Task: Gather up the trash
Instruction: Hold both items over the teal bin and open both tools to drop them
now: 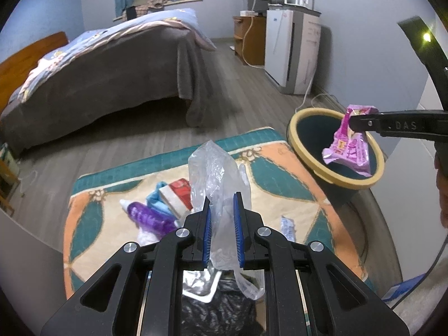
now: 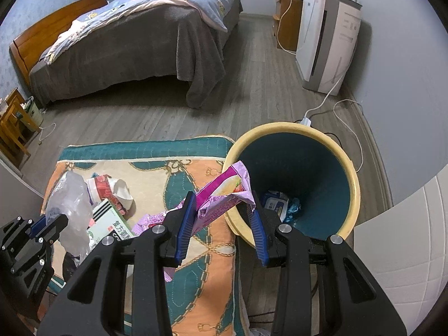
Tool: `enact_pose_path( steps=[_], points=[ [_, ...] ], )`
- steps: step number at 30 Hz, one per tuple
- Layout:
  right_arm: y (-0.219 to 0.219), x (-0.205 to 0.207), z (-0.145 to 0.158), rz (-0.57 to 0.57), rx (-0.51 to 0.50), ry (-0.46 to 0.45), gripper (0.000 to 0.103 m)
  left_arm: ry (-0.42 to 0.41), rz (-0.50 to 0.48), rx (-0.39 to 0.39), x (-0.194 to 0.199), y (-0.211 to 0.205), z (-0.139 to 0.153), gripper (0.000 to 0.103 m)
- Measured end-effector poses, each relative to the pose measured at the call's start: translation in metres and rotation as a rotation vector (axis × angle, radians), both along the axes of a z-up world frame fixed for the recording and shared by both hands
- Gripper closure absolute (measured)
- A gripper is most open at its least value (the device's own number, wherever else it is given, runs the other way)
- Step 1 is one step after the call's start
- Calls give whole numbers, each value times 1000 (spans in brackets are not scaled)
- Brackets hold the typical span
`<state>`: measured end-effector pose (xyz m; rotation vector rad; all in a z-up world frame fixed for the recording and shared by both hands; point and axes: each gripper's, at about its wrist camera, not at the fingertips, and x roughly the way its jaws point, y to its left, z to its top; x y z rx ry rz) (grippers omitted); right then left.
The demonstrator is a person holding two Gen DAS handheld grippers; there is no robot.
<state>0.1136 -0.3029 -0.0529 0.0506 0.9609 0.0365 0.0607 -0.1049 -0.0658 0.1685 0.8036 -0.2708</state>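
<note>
My left gripper (image 1: 222,197) is shut on a crumpled clear plastic bag (image 1: 215,168) and holds it up over the patterned rug (image 1: 280,184). In the right wrist view the left gripper (image 2: 56,219) shows at the far left with the clear bag (image 2: 71,196). My right gripper (image 2: 222,198) is shut on a pink snack wrapper (image 2: 224,187) at the near rim of the yellow-rimmed teal bin (image 2: 294,126). From the left wrist view the right gripper (image 1: 352,121) holds the pink wrapper (image 1: 350,151) above the bin's (image 1: 302,117) mouth. A blue-white packet (image 2: 275,203) lies inside the bin.
Loose trash lies on the rug: a purple packet (image 1: 148,215), a red-and-white carton (image 1: 179,193), a paper cup (image 2: 106,190) and a green-white box (image 2: 112,221). A bed (image 2: 140,42) stands behind, an air purifier (image 2: 324,42) and a white cable (image 2: 347,128) to the right.
</note>
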Motion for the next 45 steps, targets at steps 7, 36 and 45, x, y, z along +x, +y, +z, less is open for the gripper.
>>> enact_pose_path(
  steps=[7, 36, 45],
  points=[
    [-13, 4, -3, -17, 12, 7, 66, 7, -25, 14, 0, -21, -1, 88],
    [-146, 28, -39, -337, 165, 79, 66, 22, -234, -25, 74, -154, 15, 88],
    [-154, 35, -45, -374, 34, 48, 66, 19, -266, -8, 99, -185, 7, 87]
  ],
)
